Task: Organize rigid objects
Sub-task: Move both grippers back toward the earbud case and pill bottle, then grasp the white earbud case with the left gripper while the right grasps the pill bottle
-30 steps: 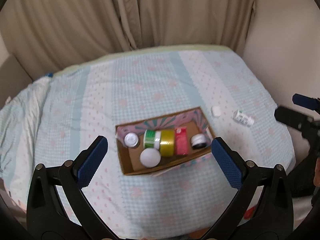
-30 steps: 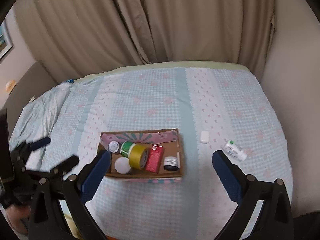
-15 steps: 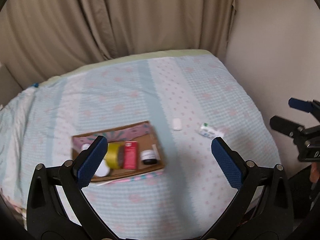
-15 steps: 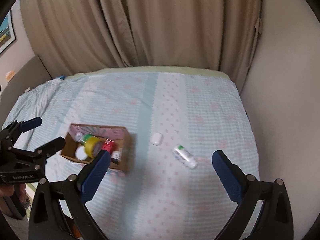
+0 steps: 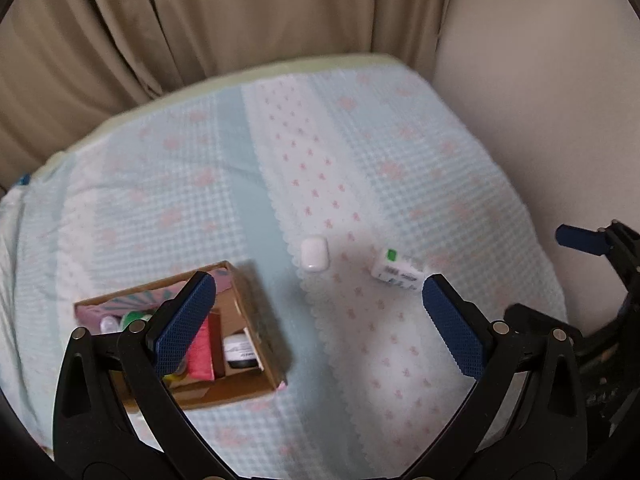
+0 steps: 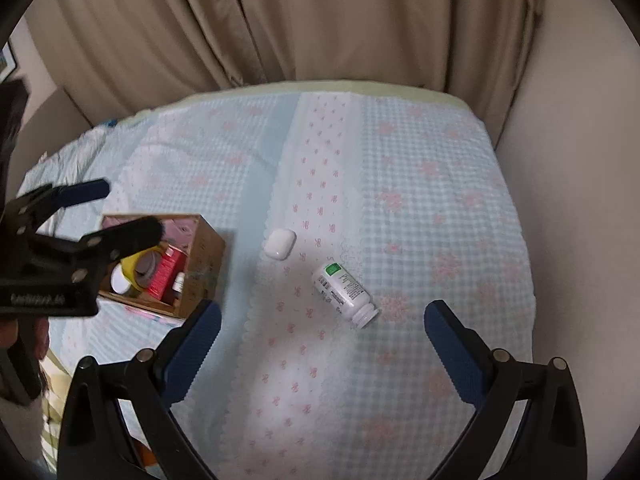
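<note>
Both grippers [image 5: 316, 316] [image 6: 322, 340] wide apart, empty, above bottle [image 6: 346, 290] and case [image 6: 279, 243]; box [image 6: 206, 256] left, holding tape [image 6: 140, 270], jars.

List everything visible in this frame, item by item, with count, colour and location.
Cardboard box: one, brown with pink inner flap, on the bedspread's left part.
Tape roll: one, yellow, inside the box.
Red carton: one, inside the box beside the tape.
Dark jar: one, white label, box's right end.
Other box contents: partly hidden, count unclear.
White case: one, on the bedspread right of the box.
Pill bottle: one, white with green label patch, lying on its side right of the case.
Bedspread: one, light blue with pink print.
Curtain: beige, behind the bed.
Left gripper: open, empty.
Right gripper: open, empty.
</note>
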Tool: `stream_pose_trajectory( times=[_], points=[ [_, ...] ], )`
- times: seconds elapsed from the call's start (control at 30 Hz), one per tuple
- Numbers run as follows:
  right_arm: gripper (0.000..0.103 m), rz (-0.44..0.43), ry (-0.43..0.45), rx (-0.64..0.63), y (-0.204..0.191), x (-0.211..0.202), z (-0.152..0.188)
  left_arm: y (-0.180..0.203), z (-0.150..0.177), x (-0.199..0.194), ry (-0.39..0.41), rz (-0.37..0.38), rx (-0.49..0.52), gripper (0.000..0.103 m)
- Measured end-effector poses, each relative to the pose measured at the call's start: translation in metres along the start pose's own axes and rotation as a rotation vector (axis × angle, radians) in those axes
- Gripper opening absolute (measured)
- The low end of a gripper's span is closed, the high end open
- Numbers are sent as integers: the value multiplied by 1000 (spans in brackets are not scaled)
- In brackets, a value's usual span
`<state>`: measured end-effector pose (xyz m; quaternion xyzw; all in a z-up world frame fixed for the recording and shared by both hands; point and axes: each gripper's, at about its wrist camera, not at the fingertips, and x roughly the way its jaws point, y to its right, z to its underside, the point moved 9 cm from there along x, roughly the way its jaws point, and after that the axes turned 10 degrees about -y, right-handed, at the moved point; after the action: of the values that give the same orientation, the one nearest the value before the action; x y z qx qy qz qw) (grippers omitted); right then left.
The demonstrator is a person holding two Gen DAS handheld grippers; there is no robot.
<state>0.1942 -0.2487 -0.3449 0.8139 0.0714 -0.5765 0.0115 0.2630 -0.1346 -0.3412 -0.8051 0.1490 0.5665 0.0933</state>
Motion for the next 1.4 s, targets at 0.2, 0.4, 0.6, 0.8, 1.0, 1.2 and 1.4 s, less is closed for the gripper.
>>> stream_pose_trajectory(
  times=[0.2, 0.4, 0.6, 0.8, 1.0, 1.2, 1.4],
  points=[
    [101, 5, -62, -84, 7, 60, -10, -12, -16, 89, -117, 30, -33, 103],
    [101, 34, -172, -173, 16, 125, -13, -26, -19, 171, -244, 41, -121, 101],
    [87, 67, -303, -262, 23, 180, -11, -30, -21, 228, -316, 4, -156, 94],
    [86, 99, -393, -344, 20, 222, -7, -32, -19, 272, -371, 11, -172, 84],
    [74, 116, -464, -413, 14, 248, -1, -30, -15, 294, -389, 7, -162, 74],
    [54, 118, -522, -433, 15, 266, 10, -25, -14, 291, -345, 12, -141, 47],
    [51, 118, -527, -419, 16, 263, 14, -25, -15, 285, -351, 24, -132, 41]
  ],
)
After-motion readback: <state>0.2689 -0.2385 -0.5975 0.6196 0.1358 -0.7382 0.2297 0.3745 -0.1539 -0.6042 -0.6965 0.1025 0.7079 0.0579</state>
